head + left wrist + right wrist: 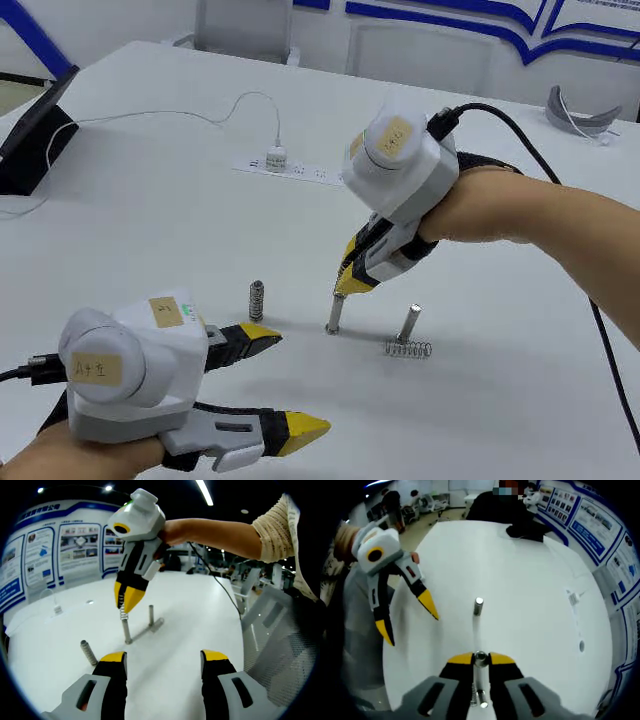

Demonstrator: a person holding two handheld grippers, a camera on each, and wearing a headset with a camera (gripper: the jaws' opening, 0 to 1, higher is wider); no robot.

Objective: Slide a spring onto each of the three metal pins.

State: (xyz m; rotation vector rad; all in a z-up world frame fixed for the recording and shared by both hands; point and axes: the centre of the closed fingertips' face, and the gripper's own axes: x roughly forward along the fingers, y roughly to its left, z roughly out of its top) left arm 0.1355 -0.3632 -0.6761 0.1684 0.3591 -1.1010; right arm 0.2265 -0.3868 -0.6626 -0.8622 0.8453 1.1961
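We held the right gripper [350,284] clamped on a spring [122,613], its lower end at the tip of the middle pin [334,314]. Our left gripper [297,382] hovered low over the counter [150,220], jaws wide. The left pin [256,315] wore a fitted spring [256,297]; a loose spring [408,348] lay beside the right pin [408,323].

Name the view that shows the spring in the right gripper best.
Left gripper view: the spring hangs side-on from the right gripper, coils plain, just above a pin. Head view: mostly hidden behind the gripper's tips. Right gripper view: end-on between the jaws, foreshortened.
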